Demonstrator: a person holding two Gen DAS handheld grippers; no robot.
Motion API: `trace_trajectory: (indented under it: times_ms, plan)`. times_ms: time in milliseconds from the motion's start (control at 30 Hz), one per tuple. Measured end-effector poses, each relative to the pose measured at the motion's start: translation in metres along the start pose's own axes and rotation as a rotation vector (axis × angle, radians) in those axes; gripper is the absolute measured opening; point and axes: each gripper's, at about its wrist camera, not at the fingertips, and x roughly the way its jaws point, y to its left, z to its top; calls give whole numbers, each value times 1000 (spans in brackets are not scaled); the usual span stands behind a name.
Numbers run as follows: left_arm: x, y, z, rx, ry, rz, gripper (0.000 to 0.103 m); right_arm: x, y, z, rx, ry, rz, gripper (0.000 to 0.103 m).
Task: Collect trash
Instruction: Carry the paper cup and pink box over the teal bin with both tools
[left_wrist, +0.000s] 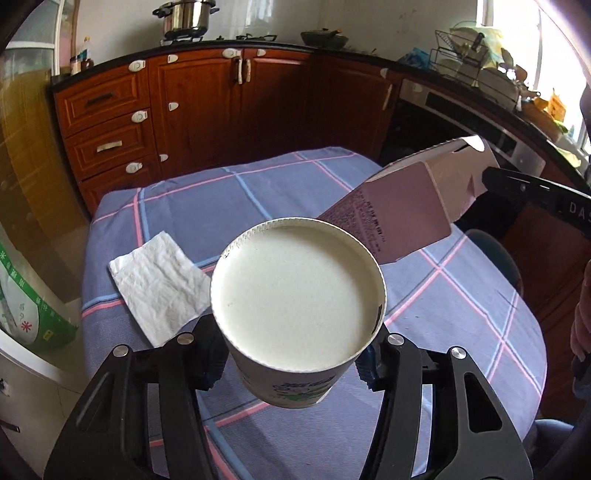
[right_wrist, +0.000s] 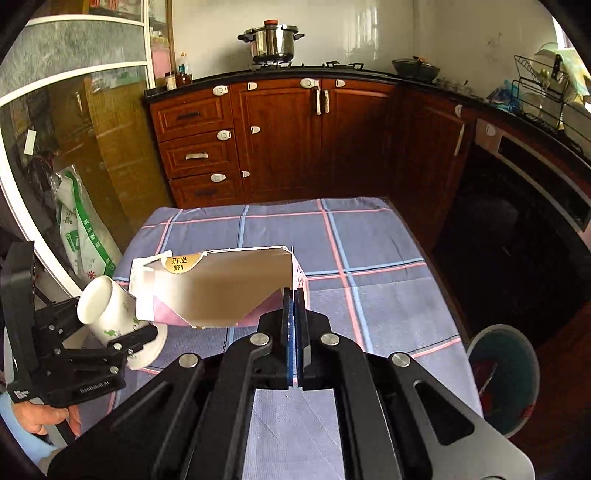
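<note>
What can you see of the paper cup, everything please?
The paper cup is white with a rolled rim and a green and blue print on its side wall. Its inside looks white and empty. The left gripper is shut on its lower wall, one pad on each side, holding it clear of the checked tablecloth. In the right wrist view the cup is tilted, mouth toward upper left. The carton looks very close to it there; contact cannot be told.
</note>
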Motion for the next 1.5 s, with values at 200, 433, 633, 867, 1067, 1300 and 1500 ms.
trace_trajectory:
  times_ms: [200,433,633,867,1067,1300,1500]
  plan:
    - [-4,-43,3,47,6,-58,56,-27,-26,6,-10,25,-8,1]
    - [-9,-94,12,82,4,-122,56,-64,-68,19,-17,44,-45,1]
    - [2,-147,29,122,14,-203,57,-97,-111,20,-1,19,-131,1]
    - [37,-225,48,197,64,-301,57,-122,-182,11,80,-2,-222,1]
    - [70,-290,62,255,110,-375,58,-127,-245,-6,160,10,-286,1]
    - [113,-354,60,325,194,-440,58,-105,-307,-34,265,63,-312,1]
    - [154,-389,49,370,281,-457,58,-70,-341,-61,345,120,-271,1]
